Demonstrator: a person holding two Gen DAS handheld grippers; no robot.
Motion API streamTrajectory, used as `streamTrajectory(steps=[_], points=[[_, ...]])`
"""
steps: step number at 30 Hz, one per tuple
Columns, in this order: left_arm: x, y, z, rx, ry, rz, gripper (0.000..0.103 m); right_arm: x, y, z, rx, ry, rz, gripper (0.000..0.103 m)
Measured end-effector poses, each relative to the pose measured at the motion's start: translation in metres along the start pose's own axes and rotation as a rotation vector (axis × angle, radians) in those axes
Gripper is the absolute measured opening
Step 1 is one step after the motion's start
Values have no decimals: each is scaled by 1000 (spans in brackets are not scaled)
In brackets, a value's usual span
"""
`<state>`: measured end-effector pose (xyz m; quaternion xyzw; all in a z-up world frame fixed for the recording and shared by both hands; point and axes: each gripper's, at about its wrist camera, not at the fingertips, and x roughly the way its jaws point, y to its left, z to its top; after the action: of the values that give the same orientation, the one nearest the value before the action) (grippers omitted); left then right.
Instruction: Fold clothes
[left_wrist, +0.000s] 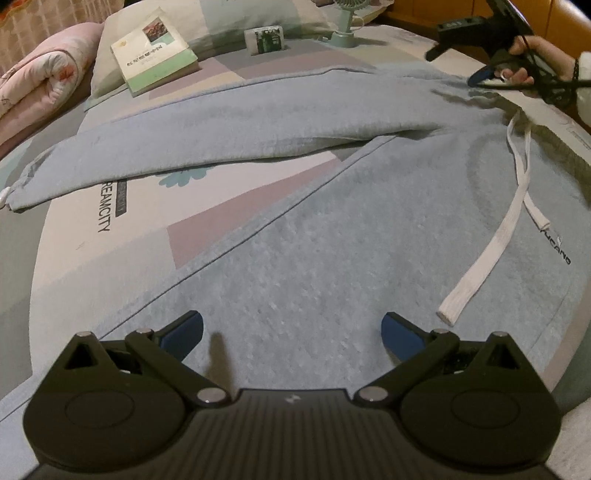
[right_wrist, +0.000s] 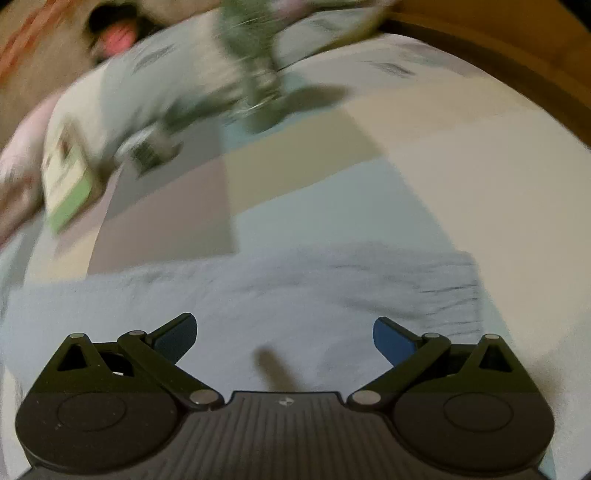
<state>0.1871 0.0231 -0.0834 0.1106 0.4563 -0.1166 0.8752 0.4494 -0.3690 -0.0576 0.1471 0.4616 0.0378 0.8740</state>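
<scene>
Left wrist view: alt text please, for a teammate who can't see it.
Light blue sweatpants lie spread on a patterned bed sheet, white drawstring trailing across them. The left hand-held gripper hovers open above the fabric; the right hand-held gripper is at the far waistband, a book beyond.

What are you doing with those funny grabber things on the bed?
A person is about to fold light blue sweatpants spread flat on the bed. The left tool hovers open over one pant leg, holding nothing. The right tool, in the person's hand, is open too, over the waistband end near the white drawstring. Its view is blurry. Nothing is folded yet. A book and a small fan sit by the pillows.
</scene>
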Motion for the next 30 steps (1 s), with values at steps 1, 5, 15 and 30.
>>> streamTrajectory(steps=[1,5,15,30], points=[[0,-1,0,4,-1,1,102,3,14,-1,-36,16,-6,103],[0,-2,0,14,-5,3,102,20,68,-7,-150,56,-37,103],[4,13,-8,-24,11,-13,102,93,116,7,-187,55,-188,103],[-9,21,-19,-25,-14,-23,102,-7,128,-52,-321,74,41,103]])
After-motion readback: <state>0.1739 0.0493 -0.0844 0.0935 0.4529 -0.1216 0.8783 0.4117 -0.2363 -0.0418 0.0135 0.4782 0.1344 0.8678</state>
